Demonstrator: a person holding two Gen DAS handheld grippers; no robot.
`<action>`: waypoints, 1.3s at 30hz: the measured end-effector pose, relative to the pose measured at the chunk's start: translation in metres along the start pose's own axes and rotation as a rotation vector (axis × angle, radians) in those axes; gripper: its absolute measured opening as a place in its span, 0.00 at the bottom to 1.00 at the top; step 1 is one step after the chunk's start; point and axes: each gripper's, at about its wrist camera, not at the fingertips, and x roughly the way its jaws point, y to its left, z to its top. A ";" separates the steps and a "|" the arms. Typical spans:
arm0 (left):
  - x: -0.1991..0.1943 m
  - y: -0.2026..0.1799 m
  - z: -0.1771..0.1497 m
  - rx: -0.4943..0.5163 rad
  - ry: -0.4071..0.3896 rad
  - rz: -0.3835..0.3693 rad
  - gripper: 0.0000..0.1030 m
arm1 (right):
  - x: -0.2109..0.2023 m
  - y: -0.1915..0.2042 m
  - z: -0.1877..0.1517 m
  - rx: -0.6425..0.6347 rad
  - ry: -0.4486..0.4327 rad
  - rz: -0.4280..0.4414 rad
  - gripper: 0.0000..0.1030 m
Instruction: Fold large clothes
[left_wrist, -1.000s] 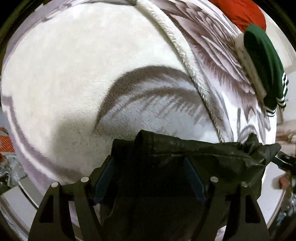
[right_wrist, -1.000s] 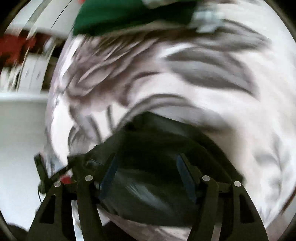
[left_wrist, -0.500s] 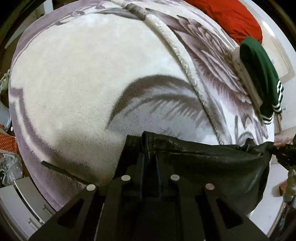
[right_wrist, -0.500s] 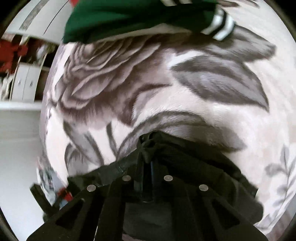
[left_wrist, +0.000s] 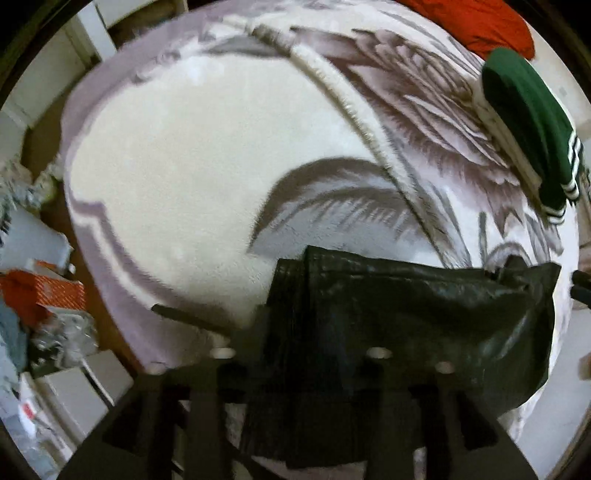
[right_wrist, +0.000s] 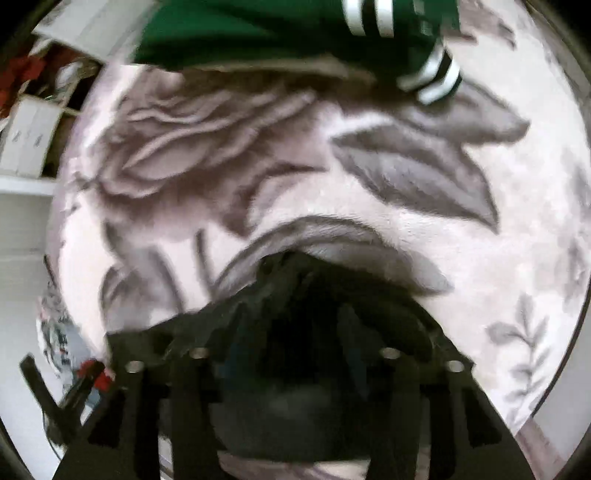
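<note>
So half a second back I had both sets of jaws pinched shut on the black jacket. They've just been opening again, and now the left gripper and right gripper both stand apart with the jacket bunched loosely between the fingers, not pinched as far as I can tell. Both views also look pulled back from the bed. My guess: that fold is laid and I'm letting go.

The jacket sits at the near edge of the flowered blanket.

Count: 1 black jacket, 1 green sweater with white stripes, 1 red thing behind it, 2 grippers.
</note>
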 end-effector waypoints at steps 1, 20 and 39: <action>-0.003 -0.006 -0.003 0.008 -0.006 0.012 0.78 | -0.001 0.010 -0.010 -0.015 0.021 0.036 0.51; 0.112 -0.046 -0.007 0.044 0.075 0.007 1.00 | 0.160 0.062 0.009 0.026 0.233 0.068 0.13; 0.032 -0.161 -0.022 0.192 0.057 -0.235 0.29 | 0.085 -0.208 -0.180 0.669 -0.003 0.475 0.66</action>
